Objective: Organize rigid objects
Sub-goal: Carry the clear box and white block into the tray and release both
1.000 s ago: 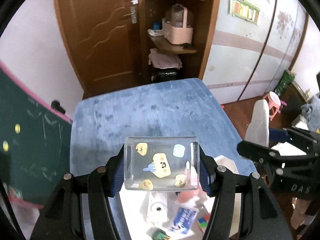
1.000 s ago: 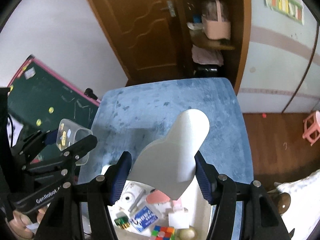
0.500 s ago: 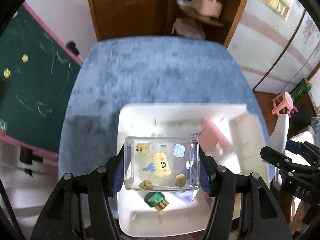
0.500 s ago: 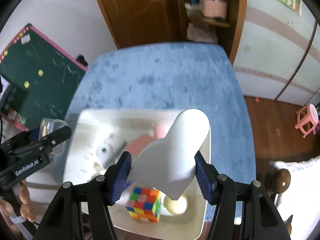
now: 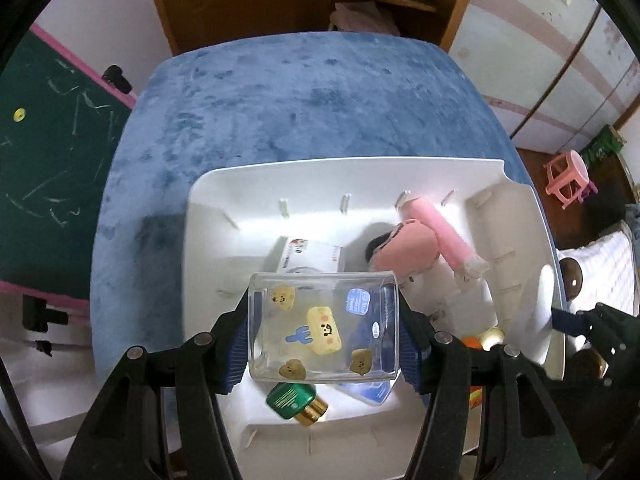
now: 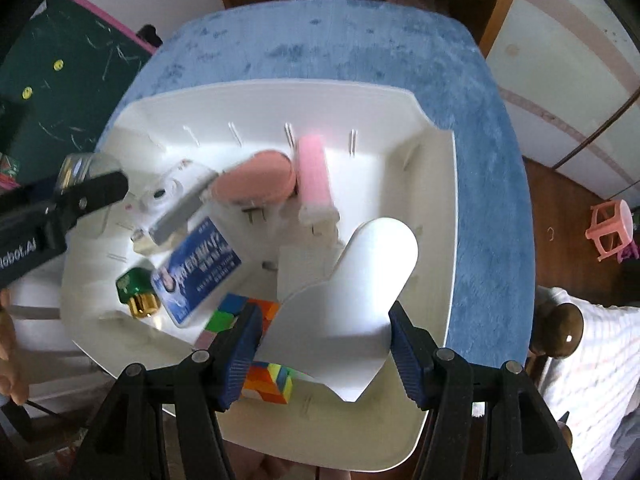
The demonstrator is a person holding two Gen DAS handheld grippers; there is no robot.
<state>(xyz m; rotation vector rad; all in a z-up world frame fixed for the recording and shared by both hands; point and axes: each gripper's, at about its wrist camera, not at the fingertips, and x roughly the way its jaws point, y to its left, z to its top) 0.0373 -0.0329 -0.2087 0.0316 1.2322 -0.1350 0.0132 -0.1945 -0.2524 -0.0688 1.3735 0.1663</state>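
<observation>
My left gripper (image 5: 322,344) is shut on a clear plastic box with cartoon stickers (image 5: 323,332) and holds it above the near left part of a white bin (image 5: 516,200). My right gripper (image 6: 326,344) is shut on a white flat bottle-shaped piece (image 6: 352,300) above the bin's (image 6: 440,200) near right part. In the bin lie a pink roller (image 6: 314,174), a pink pad (image 6: 256,182), a blue card box (image 6: 196,272), a green and gold bottle (image 6: 136,292), a colour cube (image 6: 266,376) and a white camera (image 6: 168,196).
The bin rests on a blue plush table (image 5: 304,100). A green chalkboard (image 5: 44,128) stands at the left. A wooden door and shelf are behind the table. A pink stool (image 5: 568,176) and a white chair are at the right.
Both wrist views have tilted down and come closer to the bin, which now fills them. Each gripper still holds its object.
</observation>
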